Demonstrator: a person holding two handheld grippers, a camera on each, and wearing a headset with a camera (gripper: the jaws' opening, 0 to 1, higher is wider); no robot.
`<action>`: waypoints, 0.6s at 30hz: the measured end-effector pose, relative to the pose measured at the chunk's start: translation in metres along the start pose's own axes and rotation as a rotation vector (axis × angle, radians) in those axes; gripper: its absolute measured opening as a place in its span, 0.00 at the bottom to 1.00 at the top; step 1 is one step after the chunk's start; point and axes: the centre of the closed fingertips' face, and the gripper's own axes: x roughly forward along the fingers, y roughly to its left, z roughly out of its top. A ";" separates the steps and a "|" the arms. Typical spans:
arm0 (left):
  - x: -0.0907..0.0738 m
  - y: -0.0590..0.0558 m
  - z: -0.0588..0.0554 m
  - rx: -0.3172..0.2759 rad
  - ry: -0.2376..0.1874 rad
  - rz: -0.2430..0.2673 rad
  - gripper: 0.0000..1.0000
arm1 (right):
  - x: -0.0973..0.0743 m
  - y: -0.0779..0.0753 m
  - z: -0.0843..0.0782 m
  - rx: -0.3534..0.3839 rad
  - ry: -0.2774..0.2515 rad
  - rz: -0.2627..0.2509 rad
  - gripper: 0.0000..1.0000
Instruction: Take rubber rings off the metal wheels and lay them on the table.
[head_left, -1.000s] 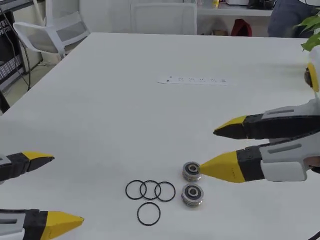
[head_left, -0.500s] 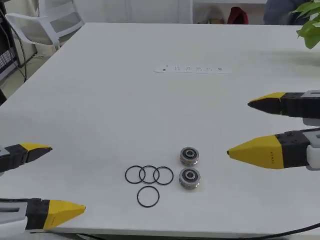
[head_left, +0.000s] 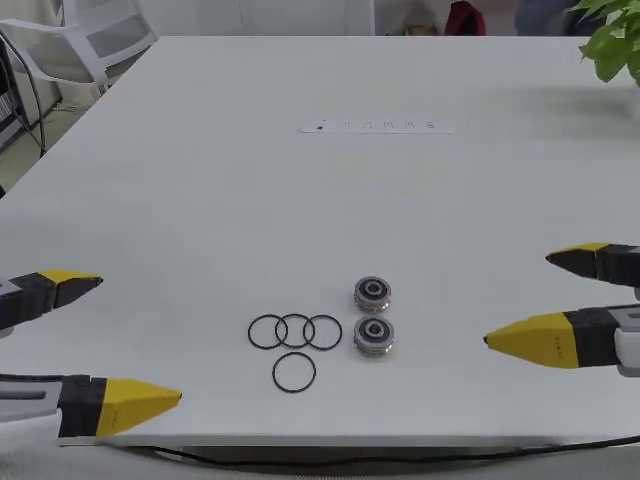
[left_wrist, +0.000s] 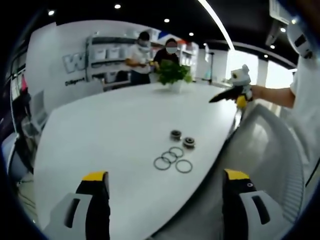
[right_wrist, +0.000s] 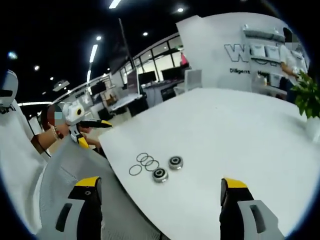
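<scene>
So the white surface (head_left: 200, 180) has four rubber rings (head_left: 295, 331) lying flat on it, low and a bit left of center in the head view. Three of them sit in a row and overlap like a little chain. The fourth is on its own just below the middle one.

Right next to the row, on its right side, are the two metal wheels (head_left: 373, 335). One is just above the other, close together, and both lie flat with the hub facing up. They're too small to tell whether any rubber is on them.

The left gripper (head_left: 140, 340) hangs at the lower left of the frame with its yellow-tipped jaws spread wide and nothing between them. It's well apart from the rings.

The right gripper (head_left: 517, 299) comes in from the right edge at about wheel height. It's also spread wide and holding nothing, off to the right of the wheels and not touching them.

Further up the surface there's a thin paper strip (head_left: 375, 126) with small print. A green plant (head_left: 610, 45) pokes in at the upper right corner, and a white chair (head_left: 95, 45) sits at the upper left.
</scene>
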 end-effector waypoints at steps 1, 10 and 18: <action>0.000 0.000 0.000 -0.013 -0.006 -0.001 0.96 | 0.000 -0.001 -0.004 0.008 0.007 -0.002 0.99; 0.004 0.002 -0.012 -0.090 0.020 -0.012 1.00 | 0.007 -0.008 -0.036 0.078 0.073 -0.005 0.99; 0.006 0.005 -0.017 -0.126 0.017 -0.017 1.00 | 0.009 -0.010 -0.062 0.120 0.128 -0.013 0.99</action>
